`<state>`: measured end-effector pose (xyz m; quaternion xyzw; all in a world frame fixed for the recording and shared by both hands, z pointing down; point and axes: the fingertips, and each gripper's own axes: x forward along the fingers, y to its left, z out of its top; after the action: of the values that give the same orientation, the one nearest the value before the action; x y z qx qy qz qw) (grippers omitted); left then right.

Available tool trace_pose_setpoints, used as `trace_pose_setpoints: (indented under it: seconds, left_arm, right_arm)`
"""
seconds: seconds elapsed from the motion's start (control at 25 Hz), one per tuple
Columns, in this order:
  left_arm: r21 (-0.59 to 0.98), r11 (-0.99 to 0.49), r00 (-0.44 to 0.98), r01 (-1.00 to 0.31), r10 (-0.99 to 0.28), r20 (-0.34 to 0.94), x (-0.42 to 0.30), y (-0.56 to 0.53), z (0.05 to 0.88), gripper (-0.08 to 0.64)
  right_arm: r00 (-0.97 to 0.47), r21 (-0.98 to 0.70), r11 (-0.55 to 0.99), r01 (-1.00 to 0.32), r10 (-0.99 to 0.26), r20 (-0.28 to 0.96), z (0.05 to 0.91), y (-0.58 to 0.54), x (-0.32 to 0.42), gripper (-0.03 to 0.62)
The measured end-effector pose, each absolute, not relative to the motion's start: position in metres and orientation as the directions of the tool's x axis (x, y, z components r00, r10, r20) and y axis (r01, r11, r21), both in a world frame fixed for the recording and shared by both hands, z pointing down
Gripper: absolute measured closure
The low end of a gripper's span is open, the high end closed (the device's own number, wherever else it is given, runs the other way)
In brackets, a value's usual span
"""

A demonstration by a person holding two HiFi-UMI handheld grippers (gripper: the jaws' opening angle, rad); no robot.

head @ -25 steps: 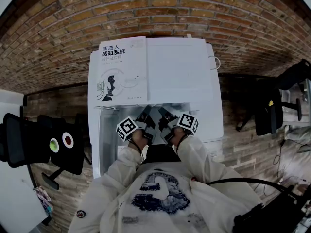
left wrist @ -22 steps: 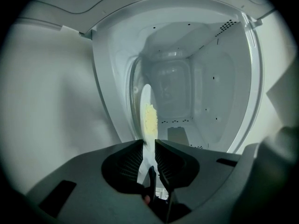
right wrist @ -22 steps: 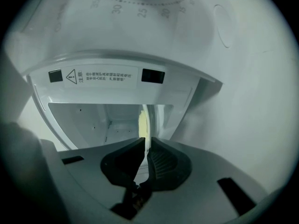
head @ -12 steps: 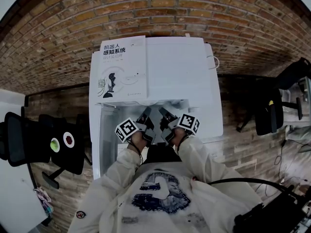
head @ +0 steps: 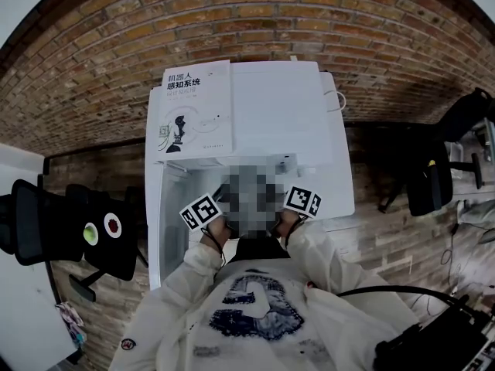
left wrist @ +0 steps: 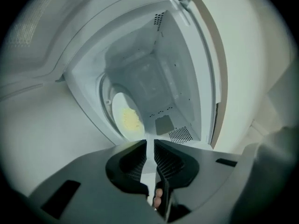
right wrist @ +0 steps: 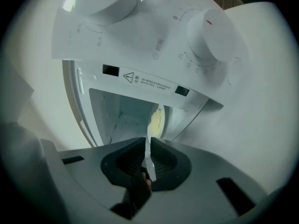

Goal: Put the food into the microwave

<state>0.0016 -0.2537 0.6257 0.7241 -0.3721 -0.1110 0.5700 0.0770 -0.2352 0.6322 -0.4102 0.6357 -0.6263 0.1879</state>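
The white microwave (head: pixel 286 122) stands against the brick wall with its door (head: pixel 164 222) swung open to the left. Inside it, a white plate with yellow food (left wrist: pixel 125 118) rests on the turntable; the same plate (right wrist: pixel 156 120) shows through the opening in the right gripper view. My left gripper (left wrist: pixel 149 146) is shut with nothing in it, just outside the opening. Beside it, my right gripper (right wrist: pixel 147 146) is likewise shut and empty, below the control panel. In the head view only the marker cubes (head: pixel 199 209) (head: pixel 303 199) show; a mosaic patch hides the jaws.
A white book (head: pixel 197 114) lies on the microwave's top, left half. Two round knobs (right wrist: pixel 212 34) (right wrist: pixel 110 3) sit on the control panel. Black office chairs stand at the left (head: pixel 46 222) and right (head: pixel 433 176). A cable (head: pixel 340 99) loops off the microwave's right side.
Both grippers have drawn back a little toward the person's body, still side by side in front of the open microwave. The plate of food has stayed inside.
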Motion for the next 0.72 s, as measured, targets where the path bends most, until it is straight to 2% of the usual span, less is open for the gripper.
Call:
trace_pose_setpoints:
  seconds: [0.28,0.44,0.72]
  left_arm:
    - [0.855,-0.171,0.703,-0.490,-0.657,0.272,0.003,-0.243,0.602,0.534]
    - [0.761,-0.275,0.687,-0.587,-0.667,0.288,-0.004,-0.239,0.580,0.546]
    - [0.538,-0.478,0.680,-0.694,-0.681,0.272,0.002,-0.229,0.522,0.552]
  right_arm:
    - [-0.601,-0.929,-0.058,-0.364,-0.748,0.282,0.611,-0.228,0.082,0.555]
    - [-0.610,-0.909,0.000,-0.418,-0.741,0.280,0.594,-0.222,0.085,0.560]
    - [-0.586,-0.732,0.238,-0.639,-0.767,0.262,0.536,-0.213,0.092,0.572]
